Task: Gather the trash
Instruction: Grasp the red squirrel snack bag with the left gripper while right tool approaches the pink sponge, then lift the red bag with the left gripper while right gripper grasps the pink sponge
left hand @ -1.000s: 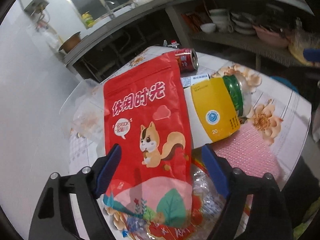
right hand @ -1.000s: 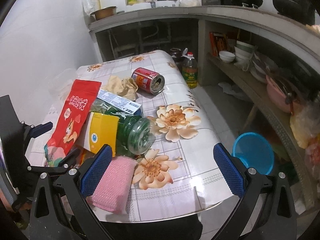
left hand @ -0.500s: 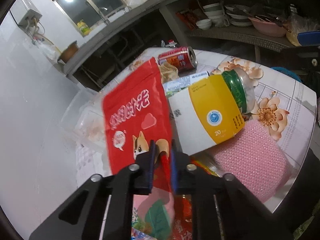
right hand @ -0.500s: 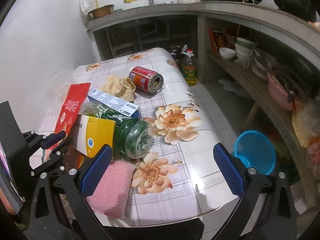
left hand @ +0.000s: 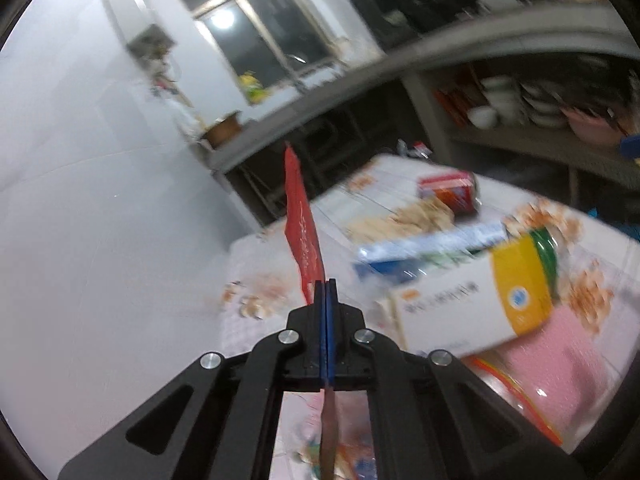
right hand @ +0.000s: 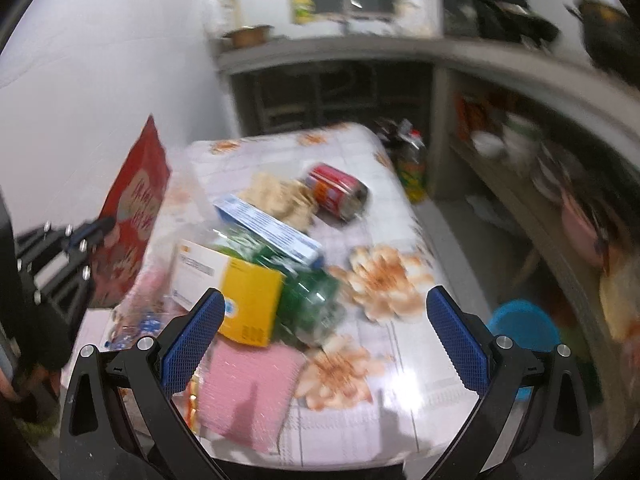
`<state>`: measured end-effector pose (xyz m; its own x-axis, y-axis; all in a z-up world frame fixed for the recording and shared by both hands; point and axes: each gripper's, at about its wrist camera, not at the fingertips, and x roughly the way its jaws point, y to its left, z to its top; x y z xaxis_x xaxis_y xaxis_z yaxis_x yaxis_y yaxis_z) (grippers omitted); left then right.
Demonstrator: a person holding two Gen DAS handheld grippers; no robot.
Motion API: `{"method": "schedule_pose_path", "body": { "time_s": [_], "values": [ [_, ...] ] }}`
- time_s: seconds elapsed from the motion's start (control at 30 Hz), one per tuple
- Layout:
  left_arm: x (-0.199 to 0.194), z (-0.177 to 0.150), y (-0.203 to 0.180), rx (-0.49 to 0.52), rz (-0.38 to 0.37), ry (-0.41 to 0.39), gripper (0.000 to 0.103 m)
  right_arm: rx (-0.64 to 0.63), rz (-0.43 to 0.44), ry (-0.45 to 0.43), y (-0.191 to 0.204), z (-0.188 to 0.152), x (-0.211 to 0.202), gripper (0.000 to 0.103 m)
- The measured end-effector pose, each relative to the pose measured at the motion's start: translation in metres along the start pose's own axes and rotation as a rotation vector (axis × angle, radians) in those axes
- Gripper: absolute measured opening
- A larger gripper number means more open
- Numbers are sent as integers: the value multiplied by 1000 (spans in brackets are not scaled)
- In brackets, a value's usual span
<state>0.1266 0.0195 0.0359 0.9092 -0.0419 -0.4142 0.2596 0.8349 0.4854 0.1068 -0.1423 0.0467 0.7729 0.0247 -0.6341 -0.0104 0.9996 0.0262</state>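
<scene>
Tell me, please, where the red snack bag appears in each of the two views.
Left wrist view: red snack bag stands edge-on at centre, clamped in the left hand-held gripper.
Right wrist view: at the left edge, lifted off the table.
Shared landmark: the red can lying on its side.

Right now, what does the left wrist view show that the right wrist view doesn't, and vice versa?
Left wrist only: its own left gripper shut on the red snack bag, seen edge-on. Right wrist only: the open right gripper, the bag's printed face, a blue basin on the floor. Both: red can, yellow-and-white box, pink pad, floral table.
</scene>
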Motion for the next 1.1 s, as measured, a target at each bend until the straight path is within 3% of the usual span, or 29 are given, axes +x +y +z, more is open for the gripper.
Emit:
{"method": "schedule_pose_path", "body": {
  "time_s": [0.17,0.4,0.67,0.87,1.03,1.1],
  "values": [
    [-8,2,24,-94,32,-35,0,-286,90,-57,46,14,14,97],
    [-13,-1,46,-190,9,-37,0,-606,96,-43,85,1,46,97],
    [-14,-4,56,-218,-13,-54,0,-769,89,33,91,-13,71,97],
    [-12,-3,60,-232,-16,-61,0,-839,35,74,95,-18,85,96],
    [-11,-1,61,-249,-19,-64,0,-792,51,115,91,-15,90,73],
    [-11,-1,60,-247,-22,-63,0,-784,52,130,91,-14,91,58]
  ]
}}
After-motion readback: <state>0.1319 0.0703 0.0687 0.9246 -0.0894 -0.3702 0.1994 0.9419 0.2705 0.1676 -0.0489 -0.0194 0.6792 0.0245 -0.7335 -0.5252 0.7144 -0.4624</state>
